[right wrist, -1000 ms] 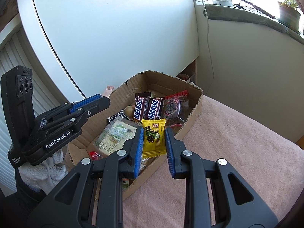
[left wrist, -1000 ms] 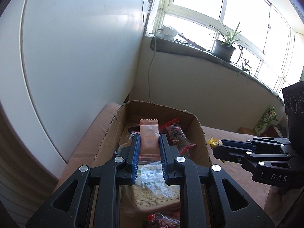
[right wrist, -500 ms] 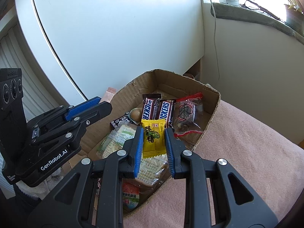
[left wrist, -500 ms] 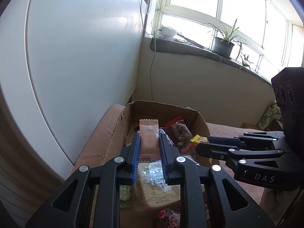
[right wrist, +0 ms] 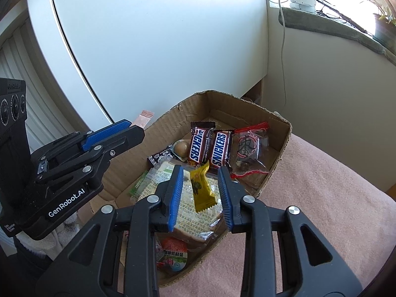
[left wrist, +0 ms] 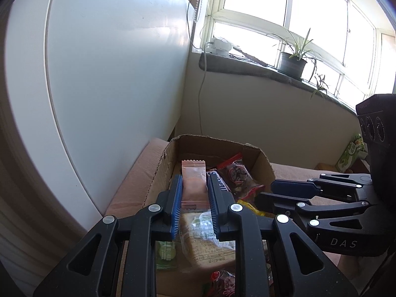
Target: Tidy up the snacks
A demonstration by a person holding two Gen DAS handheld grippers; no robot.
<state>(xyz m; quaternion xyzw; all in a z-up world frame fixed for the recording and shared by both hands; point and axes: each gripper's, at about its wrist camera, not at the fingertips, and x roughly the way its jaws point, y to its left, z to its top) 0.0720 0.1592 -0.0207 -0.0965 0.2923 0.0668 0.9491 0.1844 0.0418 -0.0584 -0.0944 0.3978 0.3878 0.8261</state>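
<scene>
A cardboard box sits on a pink cloth and holds two Snickers bars, a clear bag with red edges, a bread pack and other snacks. My left gripper is shut on a pink sachet above the box's left side. My right gripper is open over the box; a yellow sachet hangs tilted and loose between its fingers. Each gripper shows in the other's view, the left and the right.
A white curved panel stands behind the box. A windowsill holds a potted plant and a power adapter with a hanging cord. A green packet lies at far right. The pink cloth spreads right of the box.
My right gripper has moved over the box and opened; the yellow sachet has come loose and tilted. My left gripper still holds the pink sachet.
</scene>
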